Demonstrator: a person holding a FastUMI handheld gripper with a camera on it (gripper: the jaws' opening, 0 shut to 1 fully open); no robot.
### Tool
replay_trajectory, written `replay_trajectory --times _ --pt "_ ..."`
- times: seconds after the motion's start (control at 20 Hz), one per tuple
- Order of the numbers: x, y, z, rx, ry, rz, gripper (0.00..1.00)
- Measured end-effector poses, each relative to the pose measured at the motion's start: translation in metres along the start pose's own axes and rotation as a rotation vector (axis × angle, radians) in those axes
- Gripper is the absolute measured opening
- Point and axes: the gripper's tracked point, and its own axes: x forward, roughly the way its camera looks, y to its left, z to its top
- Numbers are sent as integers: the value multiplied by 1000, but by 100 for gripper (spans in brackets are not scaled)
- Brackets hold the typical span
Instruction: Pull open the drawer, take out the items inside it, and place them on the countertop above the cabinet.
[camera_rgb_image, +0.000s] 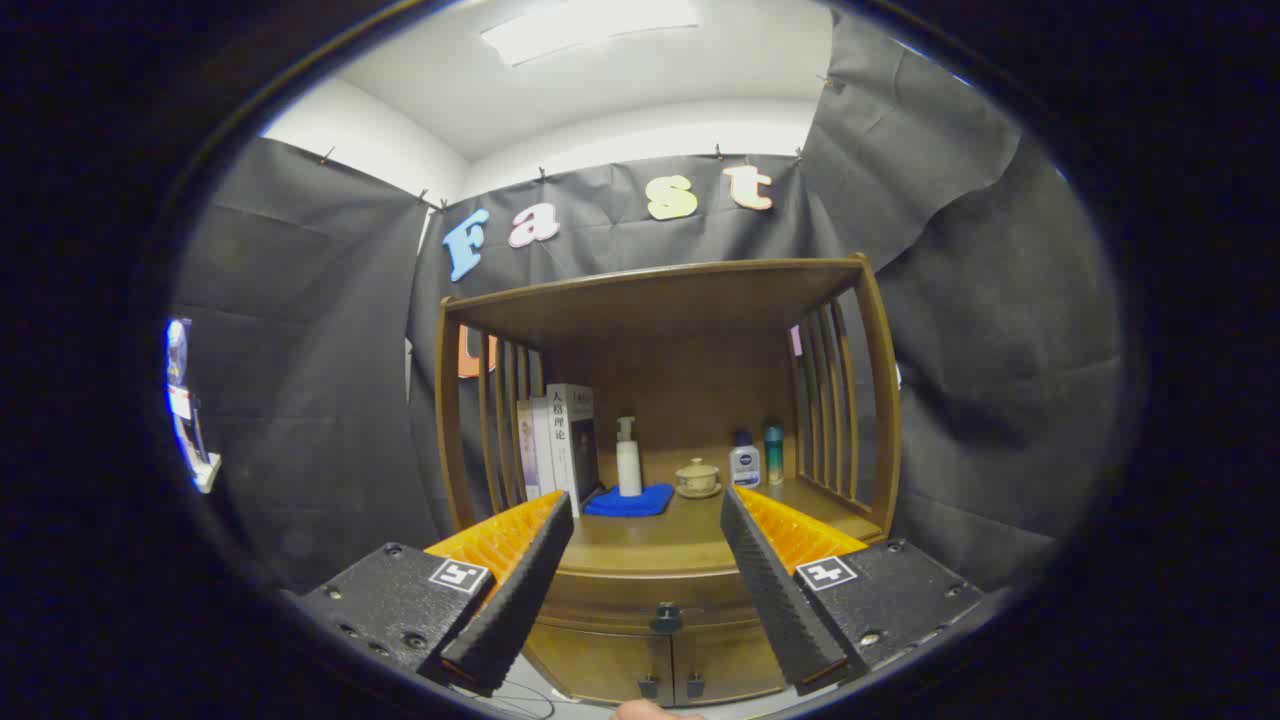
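claw (648, 505) hanging released, squared to drawer | knob (666, 617) sitting below, between fingers | counter (650, 535) waiting just ahead for items

Cloth-walled booth – wooden cabinet (660, 420), books (556, 440), toiletry bottles (745, 465), home-like

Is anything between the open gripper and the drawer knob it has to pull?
Nothing visible: the gripper is open and empty, and the drawer knob sits unobstructed ahead of and below the fingers, on the closed drawer.
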Motion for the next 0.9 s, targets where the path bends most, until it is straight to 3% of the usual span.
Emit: replay_trajectory --times 0.9 --pt "-9 -11 -36 -13 92 -68 97"
